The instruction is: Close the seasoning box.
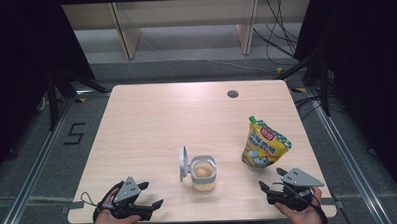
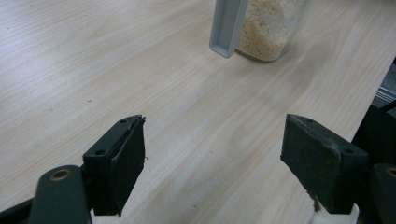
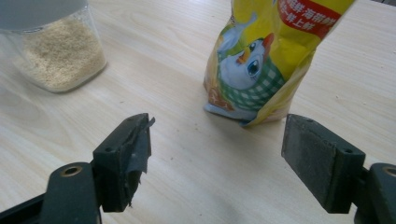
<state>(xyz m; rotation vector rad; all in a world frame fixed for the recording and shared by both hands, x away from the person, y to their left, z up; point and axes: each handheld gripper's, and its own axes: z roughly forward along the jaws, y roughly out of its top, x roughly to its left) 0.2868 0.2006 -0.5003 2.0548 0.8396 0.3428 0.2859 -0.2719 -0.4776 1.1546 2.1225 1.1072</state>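
Now both grippers, left (image 1: 150,194) and right (image 1: 270,179), gape wide and hold nothing, the pouch (image 1: 265,143) standing near the right and the jar (image 1: 203,172) between them.

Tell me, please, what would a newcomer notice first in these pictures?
The bright yellow pouch with a cartoon chicken stands on the right part of the wooden table. Near the middle front stands a clear jar of pale granules, its grey lid flipped up on its left side. The left gripper and right gripper sit at the near edge, both open and holding nothing.
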